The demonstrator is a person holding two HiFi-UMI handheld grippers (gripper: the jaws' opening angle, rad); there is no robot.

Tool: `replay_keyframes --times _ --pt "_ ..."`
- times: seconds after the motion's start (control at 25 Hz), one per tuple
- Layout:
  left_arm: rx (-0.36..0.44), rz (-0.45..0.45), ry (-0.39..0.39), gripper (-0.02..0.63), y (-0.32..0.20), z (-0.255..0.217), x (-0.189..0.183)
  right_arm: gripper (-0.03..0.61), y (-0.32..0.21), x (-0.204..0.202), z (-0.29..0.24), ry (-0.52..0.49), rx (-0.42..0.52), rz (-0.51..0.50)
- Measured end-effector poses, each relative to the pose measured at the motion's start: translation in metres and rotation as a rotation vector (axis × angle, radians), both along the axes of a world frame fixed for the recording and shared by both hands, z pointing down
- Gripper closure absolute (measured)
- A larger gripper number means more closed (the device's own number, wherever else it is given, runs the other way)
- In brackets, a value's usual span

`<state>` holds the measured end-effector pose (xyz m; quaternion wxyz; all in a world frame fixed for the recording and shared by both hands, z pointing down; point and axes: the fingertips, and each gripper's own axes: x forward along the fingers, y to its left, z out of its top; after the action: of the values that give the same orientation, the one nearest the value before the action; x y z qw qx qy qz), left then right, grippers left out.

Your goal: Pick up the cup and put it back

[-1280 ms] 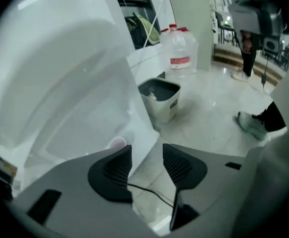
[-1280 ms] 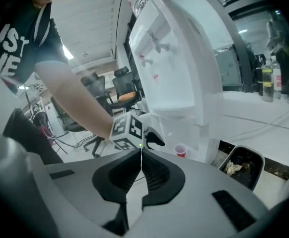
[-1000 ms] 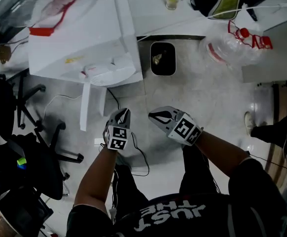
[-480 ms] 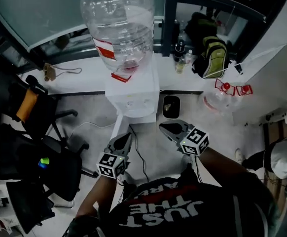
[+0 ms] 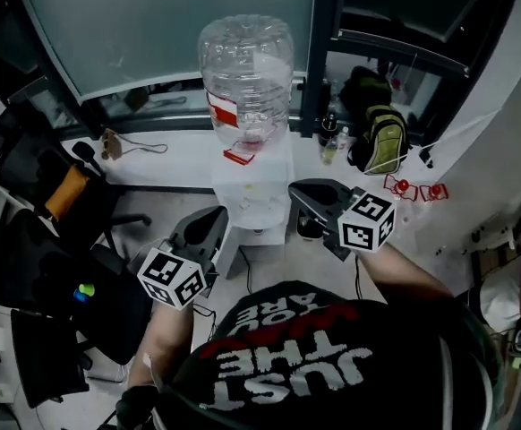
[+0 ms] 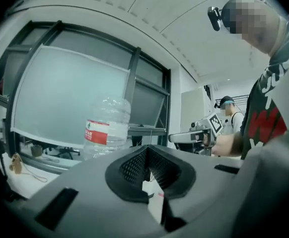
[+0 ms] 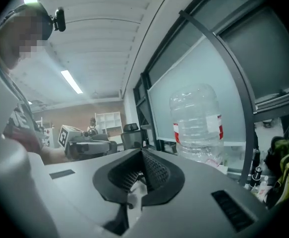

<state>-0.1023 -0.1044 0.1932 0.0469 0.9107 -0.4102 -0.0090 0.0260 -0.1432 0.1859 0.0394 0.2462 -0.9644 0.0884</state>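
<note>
I find no cup in any view. A white water dispenser (image 5: pixel 259 195) carries a large clear bottle (image 5: pixel 245 74) with a red label, standing against the window ledge. My left gripper (image 5: pixel 209 225) is held level just left of the dispenser's front, jaws shut with nothing between them. My right gripper (image 5: pixel 302 195) hovers just right of the dispenser, jaws also together and empty. In the left gripper view the shut pads (image 6: pixel 147 157) frame the bottle (image 6: pixel 107 128). The right gripper view shows its pads (image 7: pixel 142 160) meeting, with the bottle (image 7: pixel 196 123) to the right.
Black office chairs (image 5: pixel 55 240) crowd the left side. On the white ledge (image 5: pixel 162 164) lie a cord, small bottles (image 5: pixel 332 141) and a green-and-black backpack (image 5: pixel 377 137). A clear jug with red fittings (image 5: pixel 413 189) lies at the right. Another person stands far back.
Both grippers have risen from pointing at the floor to level with the dispenser. The head view has swung up from the floor to the window and bottle.
</note>
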Motion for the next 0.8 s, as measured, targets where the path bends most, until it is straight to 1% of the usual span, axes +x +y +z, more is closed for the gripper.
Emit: replay_keyframes --times 0.08,0.24,0.44,0.8 --pt "0.012 0.002 -0.004 0.606 0.003 -0.006 0.0 0.546 0.009 -0.005 -0.005 -0.003 0.014 -0.022" --pt "0.022 0.01 0.021 0.606 0.002 -0.013 0.004 0.546 0.017 -0.009 -0.007 0.02 0.055 -0.044" --pt "0.015 0.036 -0.006 0.606 0.006 -0.008 0.013 0.546 0.015 -0.006 -0.006 0.03 0.053 -0.038" --pt "-0.001 0.037 -0.008 0.606 0.008 -0.004 0.012 0.546 0.015 -0.009 -0.001 0.05 0.06 -0.053"
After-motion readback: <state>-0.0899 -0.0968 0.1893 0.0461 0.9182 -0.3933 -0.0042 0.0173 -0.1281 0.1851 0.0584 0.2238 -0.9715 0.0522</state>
